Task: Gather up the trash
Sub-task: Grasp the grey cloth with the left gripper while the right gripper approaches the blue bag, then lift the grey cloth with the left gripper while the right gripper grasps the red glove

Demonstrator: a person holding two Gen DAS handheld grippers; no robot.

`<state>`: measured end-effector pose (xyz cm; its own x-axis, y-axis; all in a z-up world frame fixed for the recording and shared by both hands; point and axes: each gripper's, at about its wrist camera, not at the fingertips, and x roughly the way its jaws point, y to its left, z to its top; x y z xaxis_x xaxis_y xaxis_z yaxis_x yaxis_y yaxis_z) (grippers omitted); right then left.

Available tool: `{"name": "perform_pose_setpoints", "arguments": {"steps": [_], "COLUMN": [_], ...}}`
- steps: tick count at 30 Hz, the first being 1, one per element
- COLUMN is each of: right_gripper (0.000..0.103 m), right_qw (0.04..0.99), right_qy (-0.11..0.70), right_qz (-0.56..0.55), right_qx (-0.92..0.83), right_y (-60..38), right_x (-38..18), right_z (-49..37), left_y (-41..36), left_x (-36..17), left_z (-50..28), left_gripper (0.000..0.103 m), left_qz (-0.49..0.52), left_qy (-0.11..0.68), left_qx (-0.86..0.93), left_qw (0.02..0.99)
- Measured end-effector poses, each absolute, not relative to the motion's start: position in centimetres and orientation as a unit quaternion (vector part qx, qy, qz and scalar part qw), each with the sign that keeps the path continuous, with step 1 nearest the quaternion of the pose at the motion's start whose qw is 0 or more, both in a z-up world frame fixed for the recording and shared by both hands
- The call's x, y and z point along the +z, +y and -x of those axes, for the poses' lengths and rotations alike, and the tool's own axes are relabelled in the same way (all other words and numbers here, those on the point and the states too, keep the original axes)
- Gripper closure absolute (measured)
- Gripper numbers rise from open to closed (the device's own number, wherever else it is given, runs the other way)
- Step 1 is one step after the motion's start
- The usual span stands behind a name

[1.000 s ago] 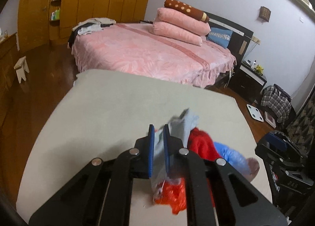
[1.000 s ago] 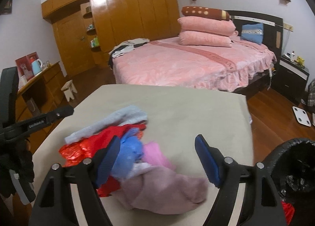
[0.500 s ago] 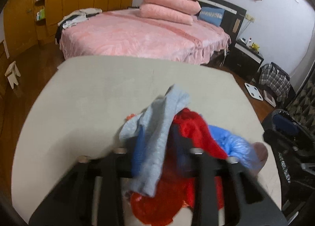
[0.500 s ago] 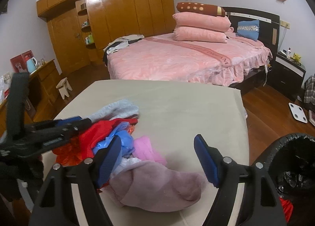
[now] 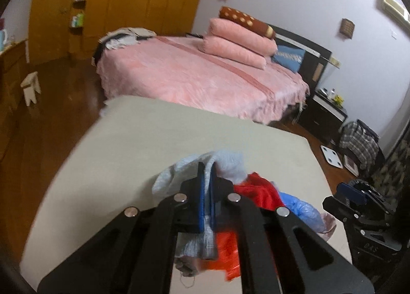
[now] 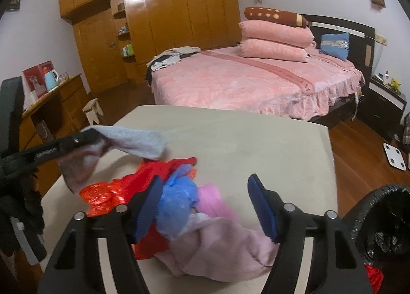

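Note:
On the beige table [image 6: 256, 140] lies a pile: a red cloth [image 6: 164, 168], crinkled red-orange plastic [image 6: 100, 194], a blue plastic bag [image 6: 179, 199], a pink piece [image 6: 210, 198] and a mauve cloth [image 6: 225, 250]. My left gripper [image 5: 206, 191] is shut on a light blue cloth [image 5: 228, 163], which hangs from it above the pile's left side [image 6: 133, 141]. My right gripper [image 6: 207, 208] hovers low over the pile. Its jaws are closing, with the blue bag and pink piece between them, and the pads do not press on either.
A black bin [image 6: 384, 217] with a black liner stands at the table's right, something red in its bottom. Behind the table are a pink bed [image 6: 243, 84], a wooden wardrobe [image 6: 166, 25], a dresser [image 6: 51, 104] and a small stool [image 6: 93, 109].
The left gripper has lifted the light blue cloth off the pile, and the cloth now hangs clear to the left. The right jaws have narrowed a little over the blue bag.

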<state>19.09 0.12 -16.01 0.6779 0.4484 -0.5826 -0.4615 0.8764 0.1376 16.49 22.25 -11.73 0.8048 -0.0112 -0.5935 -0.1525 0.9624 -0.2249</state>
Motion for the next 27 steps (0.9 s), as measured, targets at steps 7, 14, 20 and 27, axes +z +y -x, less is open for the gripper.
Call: {"name": "perform_pose_setpoints", "arguments": {"steps": [7,14,20,27], "right_gripper": [0.052,0.061,0.082,0.097], "right_qw": [0.903,0.893,0.885,0.883], "right_qy": [0.324,0.332,0.352,0.335], "right_qz": [0.024,0.045,0.056,0.056], "right_qx": [0.282,0.301,0.298,0.323], "right_y": [3.0,5.4,6.6,6.4], "right_x": [-16.6,-17.1,-18.5,-17.0], "right_z": [-18.1,-17.3,-17.5,-16.5], "left_y": [24.5,26.9,26.4,24.9], "left_x": [-11.7,-12.5,-13.1,-12.5], "left_z": [-12.9,-10.9,-10.6,-10.7], "left_gripper": [0.101,0.101,0.100,0.100], "left_qz": [0.125,0.139,0.137,0.133], "left_qy": [0.306,0.312,0.319,0.312], "left_qx": [0.085,0.119,0.105,0.083], "left_qw": [0.940,0.932,0.932,0.937]}}
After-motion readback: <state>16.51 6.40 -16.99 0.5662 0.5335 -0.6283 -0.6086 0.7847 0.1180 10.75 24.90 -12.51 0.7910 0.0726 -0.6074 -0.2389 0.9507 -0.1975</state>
